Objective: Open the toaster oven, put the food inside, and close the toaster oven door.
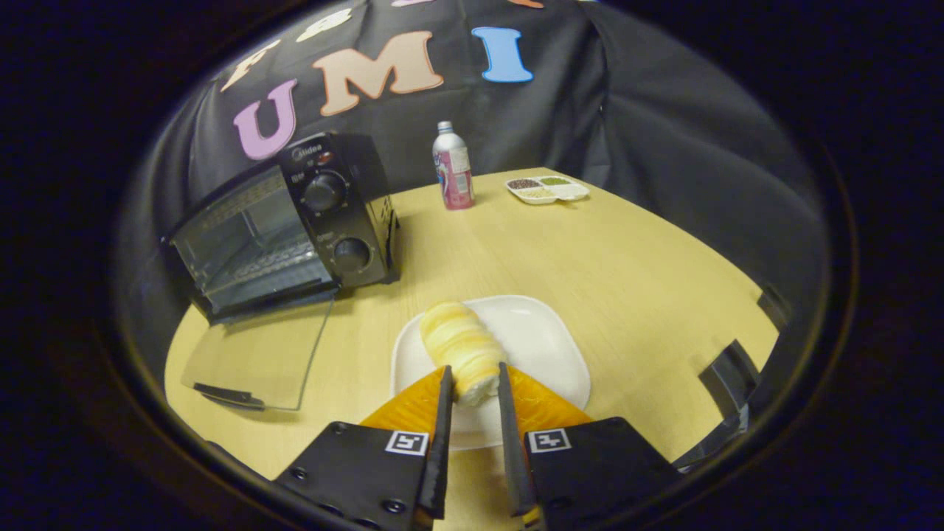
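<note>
Jaws pinching bread roll [462,348] over plate [549,346]

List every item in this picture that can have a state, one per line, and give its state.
toaster oven: open, inside bare
glass door: folded down flat onto the table
bread roll: on the white plate, its near end gripped
gripper: jaws shut on the bread roll
bottle: upright, capped
divided dish: compartments filled

A matt wood-look table [605,280] carried a glossy white plate [546,346], a black toaster oven [295,221] with clear glass door [258,361], and a shiny, probably plastic, bottle [453,168].
</note>
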`<state>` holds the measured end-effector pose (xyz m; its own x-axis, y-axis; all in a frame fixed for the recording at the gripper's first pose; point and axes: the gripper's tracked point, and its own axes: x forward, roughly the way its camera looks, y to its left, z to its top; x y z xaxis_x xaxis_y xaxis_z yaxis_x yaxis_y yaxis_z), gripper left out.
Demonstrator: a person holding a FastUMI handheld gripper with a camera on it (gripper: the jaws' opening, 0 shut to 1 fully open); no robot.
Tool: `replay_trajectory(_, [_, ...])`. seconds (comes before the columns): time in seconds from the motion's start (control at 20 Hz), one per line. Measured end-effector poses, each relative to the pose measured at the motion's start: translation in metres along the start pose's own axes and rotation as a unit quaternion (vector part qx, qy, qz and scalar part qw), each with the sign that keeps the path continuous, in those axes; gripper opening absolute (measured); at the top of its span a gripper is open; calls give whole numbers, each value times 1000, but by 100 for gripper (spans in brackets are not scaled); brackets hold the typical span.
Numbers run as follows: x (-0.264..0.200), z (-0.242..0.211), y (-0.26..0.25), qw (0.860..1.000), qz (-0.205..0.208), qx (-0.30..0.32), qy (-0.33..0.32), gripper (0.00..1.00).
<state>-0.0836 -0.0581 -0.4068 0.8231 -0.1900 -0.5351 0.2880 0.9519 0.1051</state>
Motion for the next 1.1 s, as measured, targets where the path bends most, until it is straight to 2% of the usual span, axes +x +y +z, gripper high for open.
replay_trajectory(0.2, [-11,8,16,1000,27,4,-13,35])
replay_trajectory(0.45, [-27,18,54,996,79,24,-27,35])
replay_trajectory(0.85, [-30,23,152,986,163,25,-32,35])
replay_trajectory(1.1, [-16,38,209,977,196,70,-33,35])
